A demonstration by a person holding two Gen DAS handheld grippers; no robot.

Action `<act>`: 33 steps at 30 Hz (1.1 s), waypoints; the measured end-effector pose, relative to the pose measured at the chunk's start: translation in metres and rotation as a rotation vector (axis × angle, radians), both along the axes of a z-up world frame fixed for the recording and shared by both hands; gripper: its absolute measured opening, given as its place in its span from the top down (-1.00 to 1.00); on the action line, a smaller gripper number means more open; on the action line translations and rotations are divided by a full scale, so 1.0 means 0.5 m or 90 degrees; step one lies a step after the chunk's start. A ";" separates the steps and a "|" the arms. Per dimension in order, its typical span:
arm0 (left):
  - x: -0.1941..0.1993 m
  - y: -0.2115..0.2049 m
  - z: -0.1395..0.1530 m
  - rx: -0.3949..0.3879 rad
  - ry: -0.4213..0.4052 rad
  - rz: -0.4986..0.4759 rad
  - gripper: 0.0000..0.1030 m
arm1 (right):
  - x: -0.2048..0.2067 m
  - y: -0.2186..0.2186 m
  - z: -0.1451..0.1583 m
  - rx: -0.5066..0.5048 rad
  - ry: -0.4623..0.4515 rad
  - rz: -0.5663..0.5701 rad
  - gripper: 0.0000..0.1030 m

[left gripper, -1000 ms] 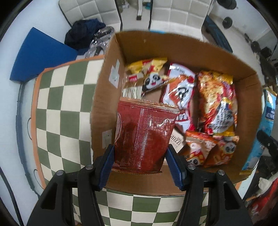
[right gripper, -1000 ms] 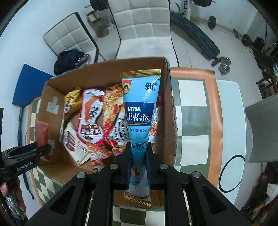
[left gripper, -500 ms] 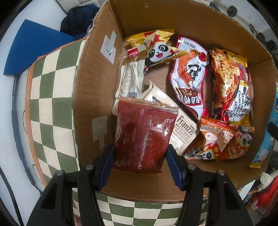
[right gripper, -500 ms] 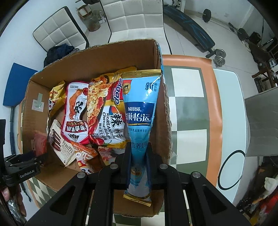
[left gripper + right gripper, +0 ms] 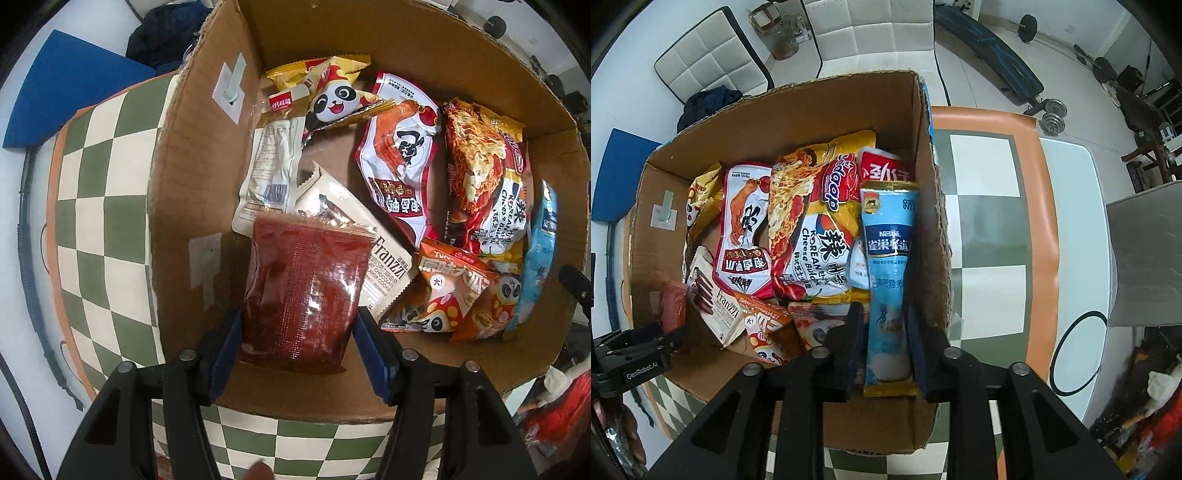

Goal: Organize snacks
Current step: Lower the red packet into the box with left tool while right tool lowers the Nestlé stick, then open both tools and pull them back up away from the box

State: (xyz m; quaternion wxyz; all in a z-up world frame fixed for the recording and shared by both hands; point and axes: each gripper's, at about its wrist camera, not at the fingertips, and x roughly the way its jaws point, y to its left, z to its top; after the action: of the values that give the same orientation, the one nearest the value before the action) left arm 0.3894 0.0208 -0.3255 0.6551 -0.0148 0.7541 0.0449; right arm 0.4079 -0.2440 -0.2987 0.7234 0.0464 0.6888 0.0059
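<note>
An open cardboard box (image 5: 192,184) (image 5: 812,110) stands on a checkered cloth and holds several snack packets. My left gripper (image 5: 298,321) points down into its near left corner, shut on a dark red packet (image 5: 303,295) that hangs above a Franzzi packet (image 5: 384,269). My right gripper (image 5: 882,310) points down along the box's right wall. Its jaws are opening, and a blue Nestle packet (image 5: 888,266) stands loose between them against that wall, with small gaps at the pads. The left gripper (image 5: 646,347) with its red packet (image 5: 674,306) also shows in the right wrist view.
A noodle packet (image 5: 820,229), a red-and-white packet (image 5: 746,232) and panda packets (image 5: 332,96) lie in the box. The green checkered cloth (image 5: 982,236) runs to the right. White chairs (image 5: 868,29), a blue mat (image 5: 74,81) and a grey block (image 5: 1145,258) surround the table.
My left gripper has sunk deeper into the box with the red packet. The right jaws have parted, and the blue packet has dropped lower against the right wall.
</note>
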 end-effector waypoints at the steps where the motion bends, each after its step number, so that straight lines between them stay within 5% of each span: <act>1: 0.000 -0.004 0.004 -0.002 -0.001 0.000 -0.14 | -0.002 0.002 0.003 -0.001 0.000 0.002 0.23; 5: 0.005 -0.020 0.022 -0.008 -0.010 -0.004 -0.51 | -0.008 0.012 0.013 0.000 -0.002 0.010 0.02; 10: 0.006 -0.029 0.049 -0.008 -0.036 -0.014 -0.56 | -0.021 0.029 0.021 0.011 0.002 0.023 -0.52; 12: 0.006 -0.034 0.061 -0.005 -0.051 -0.017 -0.81 | -0.029 0.037 0.022 0.016 0.005 0.029 -0.73; 25: -0.020 -0.037 0.119 0.005 -0.130 -0.028 -0.95 | -0.069 0.058 0.045 0.013 -0.016 0.036 -0.94; 33: -0.072 -0.058 0.209 0.013 -0.223 -0.036 -0.95 | -0.115 0.051 0.103 0.011 -0.074 0.021 -0.95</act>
State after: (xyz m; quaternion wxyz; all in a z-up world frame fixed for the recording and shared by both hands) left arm 0.3533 -0.0083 -0.2210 0.7773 0.0052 0.6283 0.0310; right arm 0.3502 -0.2184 -0.2470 0.7613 0.0408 0.6465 0.0266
